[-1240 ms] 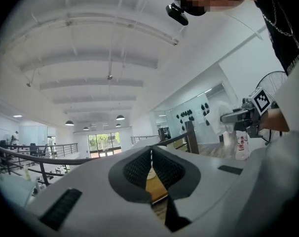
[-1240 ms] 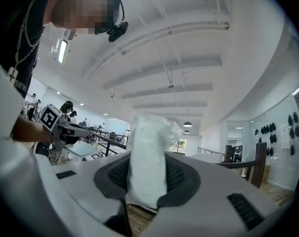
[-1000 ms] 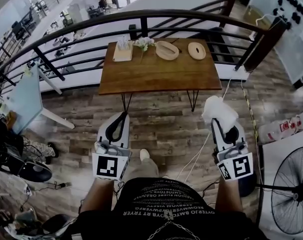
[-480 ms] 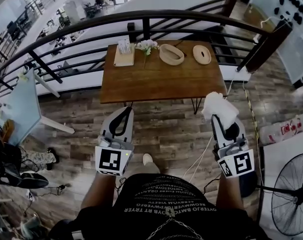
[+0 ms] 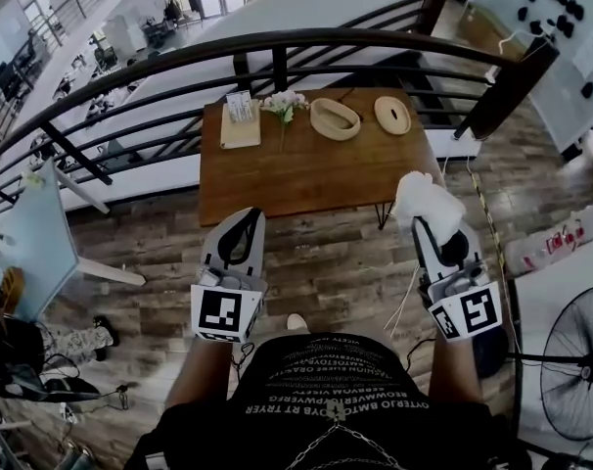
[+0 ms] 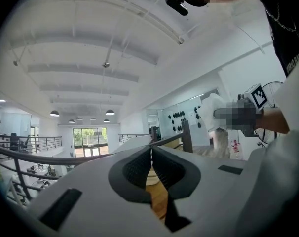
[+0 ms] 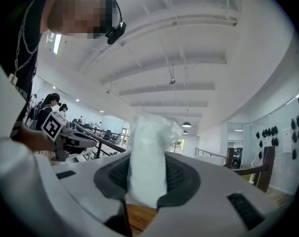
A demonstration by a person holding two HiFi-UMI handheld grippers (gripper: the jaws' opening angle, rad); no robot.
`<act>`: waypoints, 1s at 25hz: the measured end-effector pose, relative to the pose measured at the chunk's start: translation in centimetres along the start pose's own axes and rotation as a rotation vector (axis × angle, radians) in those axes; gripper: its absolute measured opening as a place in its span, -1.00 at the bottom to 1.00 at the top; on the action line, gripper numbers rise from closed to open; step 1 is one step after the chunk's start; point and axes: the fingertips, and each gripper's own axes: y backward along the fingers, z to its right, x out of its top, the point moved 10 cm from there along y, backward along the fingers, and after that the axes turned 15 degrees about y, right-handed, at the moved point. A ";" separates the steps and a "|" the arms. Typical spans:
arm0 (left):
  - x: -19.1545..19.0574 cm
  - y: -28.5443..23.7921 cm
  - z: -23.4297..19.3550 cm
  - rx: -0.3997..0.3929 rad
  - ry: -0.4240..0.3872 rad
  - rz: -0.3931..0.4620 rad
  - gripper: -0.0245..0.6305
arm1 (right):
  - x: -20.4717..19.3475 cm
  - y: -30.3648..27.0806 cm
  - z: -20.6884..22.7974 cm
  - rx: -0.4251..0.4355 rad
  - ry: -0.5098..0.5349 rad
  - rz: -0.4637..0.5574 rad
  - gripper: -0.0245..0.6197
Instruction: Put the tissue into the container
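Note:
My right gripper (image 5: pixel 420 223) is shut on a crumpled white tissue (image 5: pixel 424 200) that sticks up from between its jaws; the same tissue (image 7: pixel 147 154) fills the jaw gap in the right gripper view. My left gripper (image 5: pixel 249 215) is shut with nothing in it, its pads (image 6: pixel 150 154) meeting. Both point level at a small wooden table (image 5: pixel 306 169) just ahead. On the table's far side stand an oval wooden container (image 5: pixel 335 118) and its flat lid (image 5: pixel 392 115). A tissue holder (image 5: pixel 240 114) and white flowers (image 5: pixel 282 103) stand at the far left.
A black metal railing (image 5: pixel 277 42) curves behind the table, with a drop beyond it. A standing fan (image 5: pixel 575 370) is at the lower right, a pale blue table (image 5: pixel 32 233) at the left. A light cable (image 5: pixel 409 302) lies on the plank floor.
Both grippers have moved forward, and the table now lies closer to their tips. The right gripper still holds the tissue; the left stays shut.

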 end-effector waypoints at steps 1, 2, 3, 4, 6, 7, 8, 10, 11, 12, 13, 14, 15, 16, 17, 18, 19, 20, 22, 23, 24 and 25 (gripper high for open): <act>0.0 -0.3 -0.3 -0.009 0.005 -0.003 -0.83 | 0.1 -0.3 -0.2 -0.002 -0.002 -0.005 -0.56; -0.1 -0.5 -0.5 -0.020 0.009 -0.005 -0.83 | 0.2 -0.5 -0.2 -0.005 -0.003 -0.010 -0.56; -0.1 -0.6 -0.7 -0.033 0.011 -0.004 -0.83 | 0.3 -0.6 -0.2 -0.010 -0.004 -0.015 -0.56; -0.2 -0.8 -0.8 -0.043 0.012 -0.003 -0.83 | 0.3 -0.8 -0.1 -0.016 -0.004 -0.017 -0.56; -0.4 -1.3 -1.3 -0.053 0.015 -0.002 -0.83 | 0.2 -1.2 0.0 -0.024 -0.004 -0.021 -0.56; -0.5 -1.5 -1.6 -0.053 0.019 -0.002 -0.83 | 0.1 -1.5 0.0 -0.025 -0.005 -0.024 -0.56; -0.5 -1.7 -1.9 -0.052 0.022 -0.004 -0.83 | 0.0 -1.8 0.0 -0.024 -0.006 -0.027 -0.56; -0.7 -2.3 -2.5 -0.048 0.021 -0.010 -0.83 | -0.5 -2.4 -0.1 -0.017 -0.010 -0.032 -0.56; -0.7 -2.6 -2.7 -0.048 0.019 -0.012 -0.83 | -0.8 -2.8 0.0 -0.013 -0.014 -0.034 -0.56; -0.8 -2.9 -2.9 -0.048 0.015 -0.015 -0.83 | -1.0 -3.3 0.1 -0.010 -0.019 -0.034 -0.56; -0.8 -3.2 -3.1 -0.047 0.009 -0.020 -0.83 | -1.4 -3.8 0.2 -0.007 -0.025 -0.035 -0.56; -0.9 -3.5 -3.3 -0.045 0.004 -0.026 -0.83 | -1.7 -4.3 0.4 -0.003 -0.031 -0.034 -0.56; -1.0 -3.8 -3.5 -0.042 0.001 -0.030 -0.83 | -2.1 -5.0 0.5 0.003 -0.037 -0.033 -0.56; -1.2 -4.2 -3.8 -0.036 0.002 -0.031 -0.83 | -2.5 -5.6 0.7 0.011 -0.042 -0.033 -0.56; -1.4 -4.5 -4.1 -0.028 0.005 -0.032 -0.83 | -2.9 -6.2 0.9 0.018 -0.045 -0.034 -0.56; -1.5 -4.8 -4.5 -0.016 0.009 -0.037 -0.83 | -3.4 -6.9 1.1 0.025 -0.049 -0.034 -0.56; -1.6 -5.3 -4.9 -0.003 0.011 -0.044 -0.83 | -3.8 -7.5 1.3 0.031 -0.054 -0.033 -0.56; -1.7 -5.7 -5.2 0.008 0.013 -0.051 -0.83 | -4.2 -8.1 1.5 0.037 -0.060 -0.033 -0.56; -1.7 -6.8 -5.7 0.014 0.008 -0.052 -0.83 | -5.0 -9.6 2.1 0.050 -0.069 -0.032 -0.56; -1.7 -7.6 -5.9 0.011 0.003 -0.049 -0.83 | -5.5 -10.4 2.5 0.056 -0.071 -0.033 -0.56; -1.8 -8.5 -6.1 0.010 -0.003 -0.044 -0.83 | -6.1 -11.3 3.0 0.061 -0.075 -0.035 -0.56; -1.8 -9.4 -6.3 0.011 -0.005 -0.040 -0.83 | -6.8 -12.3 3.6 0.067 -0.079 -0.039 -0.56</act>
